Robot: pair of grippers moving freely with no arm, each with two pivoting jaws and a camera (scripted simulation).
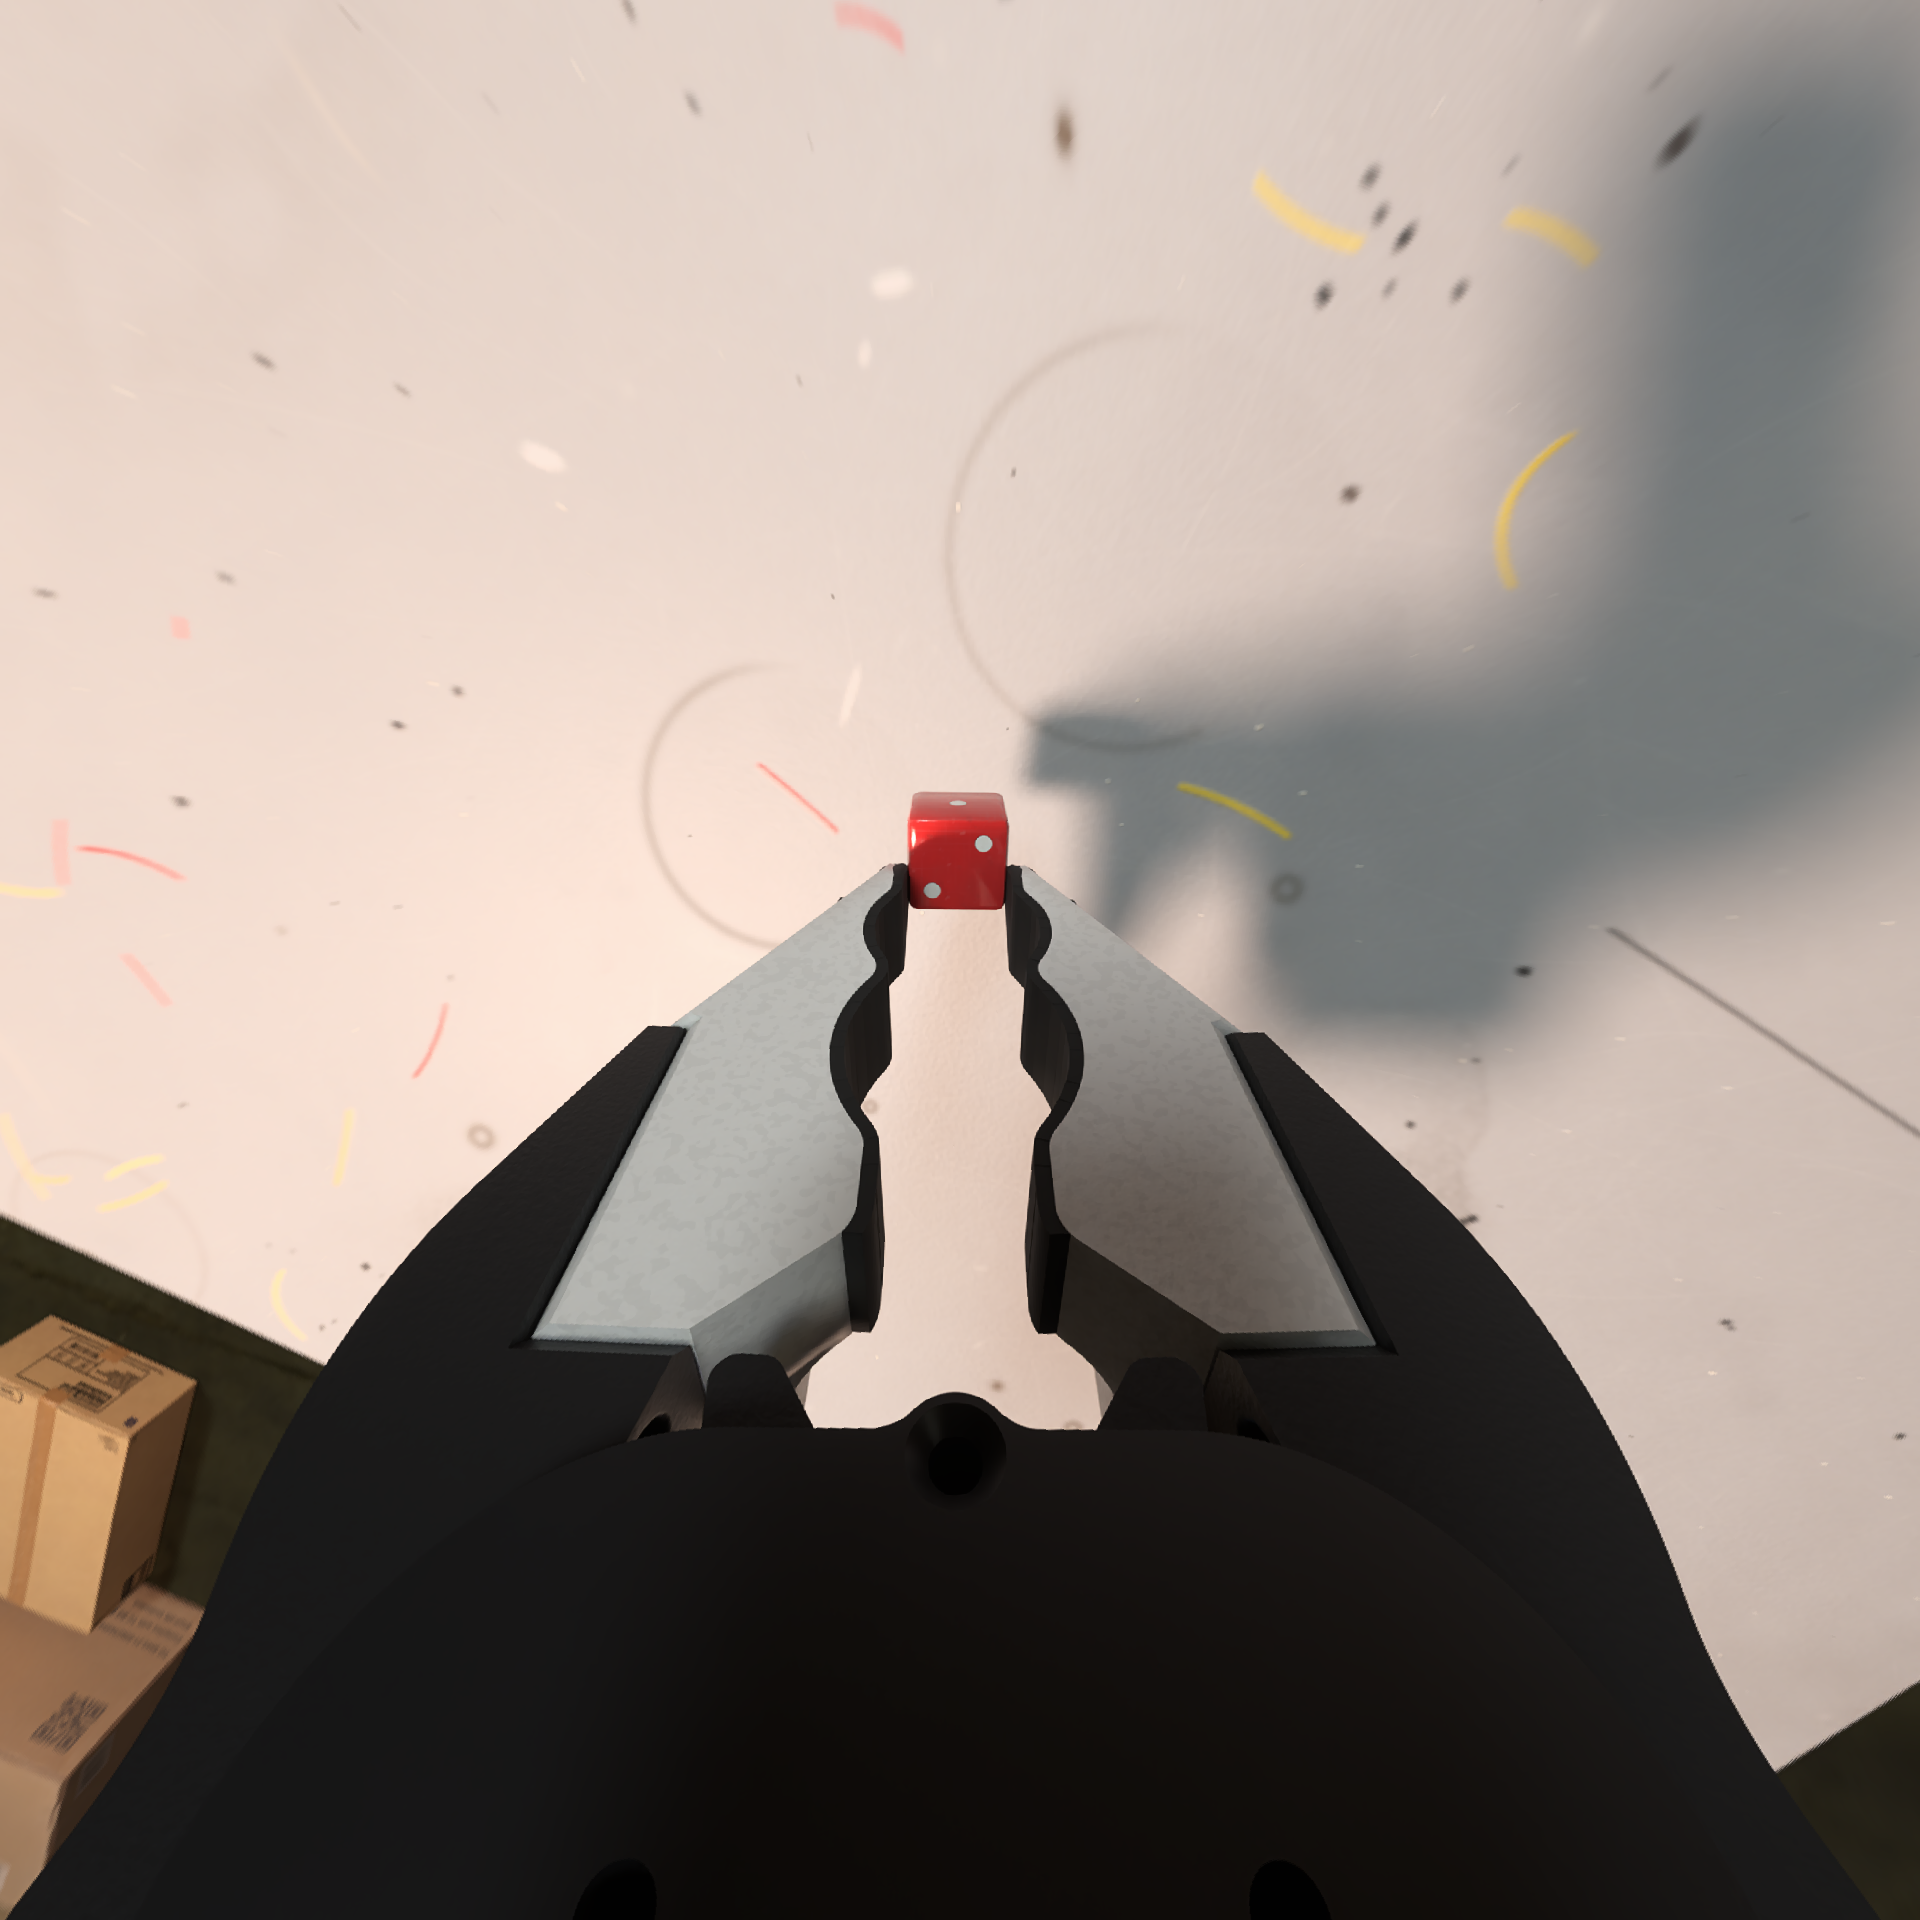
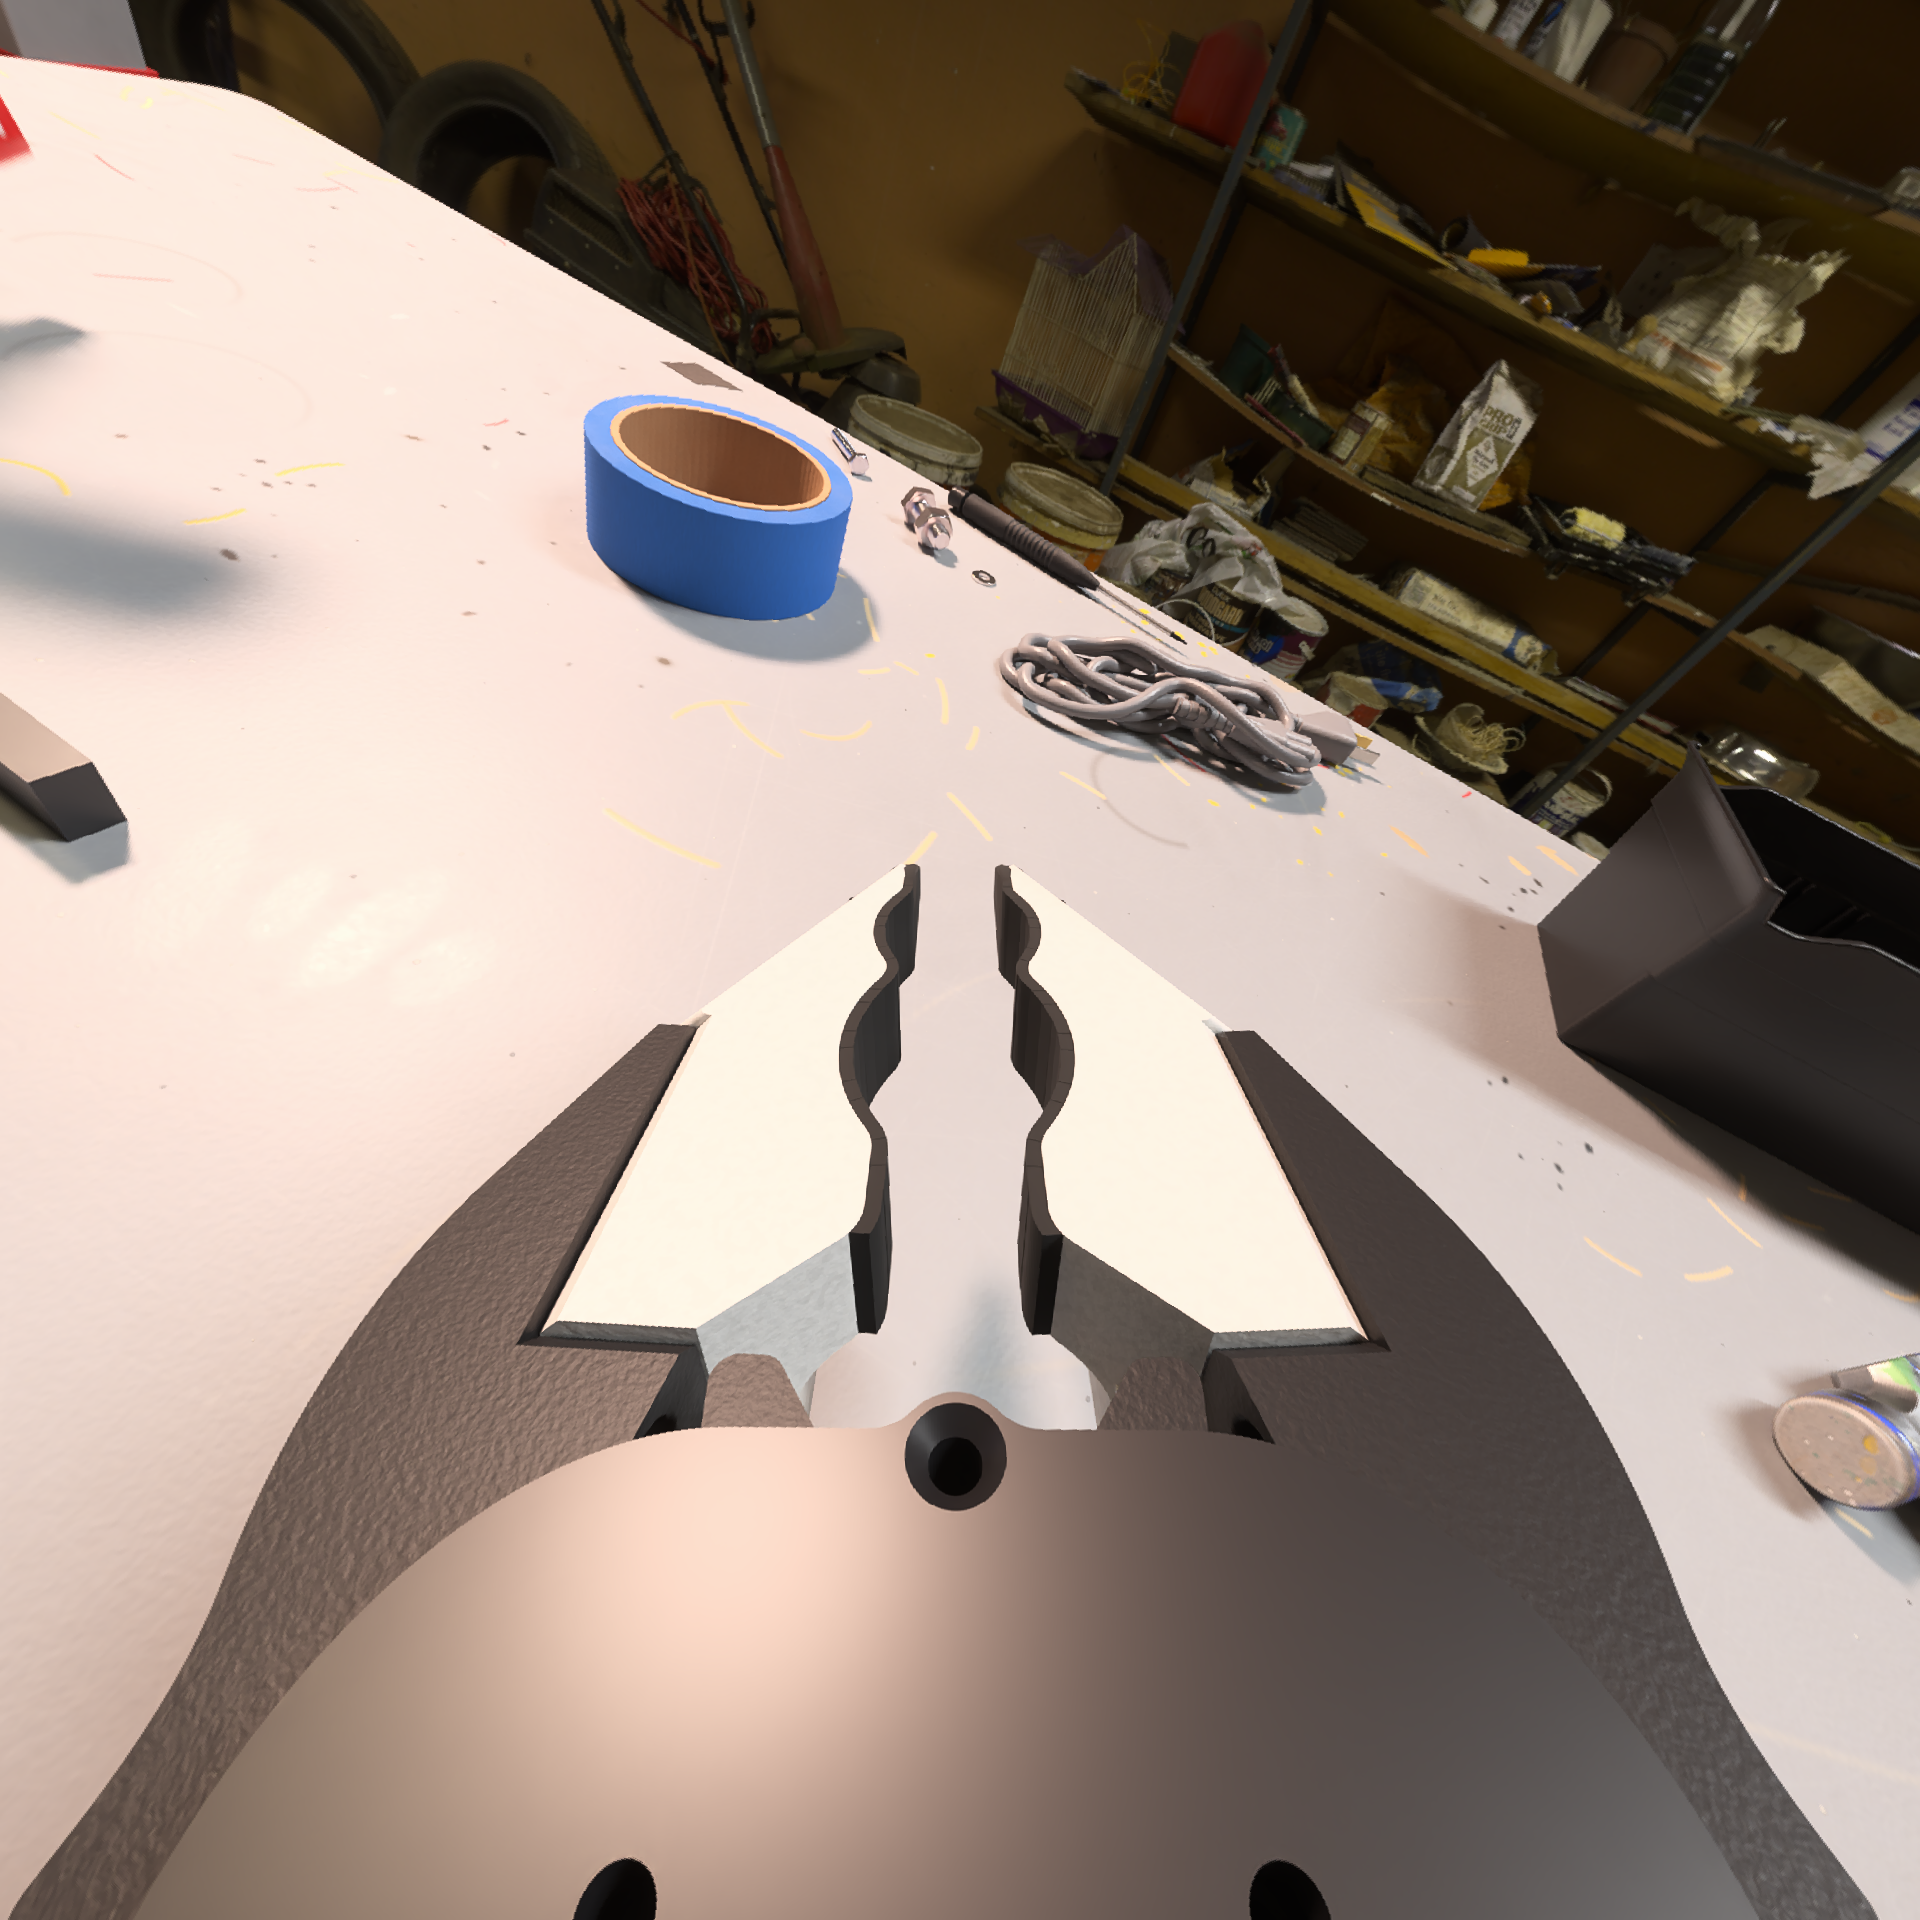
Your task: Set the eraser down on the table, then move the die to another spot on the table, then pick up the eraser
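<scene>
My left gripper [image 1: 956, 878] is shut on a small red die [image 1: 957, 850] with white pips, pinched between its fingertips. The die looks to be held above the white table [image 1: 520, 520]; the gripper's shadow falls far off to the right. My right gripper [image 2: 957, 878] is empty, its jaws a narrow gap apart over the table [image 2: 416, 935]. A grey block with a slanted end [image 2: 57, 779], possibly the eraser, lies on the table at the left edge of the right wrist view, well left of the right gripper.
A blue tape roll [image 2: 717, 509] stands ahead of the right gripper. Nuts [image 2: 927, 516], a screwdriver [image 2: 1023, 540] and a coiled grey cable [image 2: 1164, 707] lie near the far edge. A dark bin [image 2: 1745, 997] and a can [image 2: 1855, 1449] are to the right. Cardboard boxes [image 1: 83, 1475] sit below the table.
</scene>
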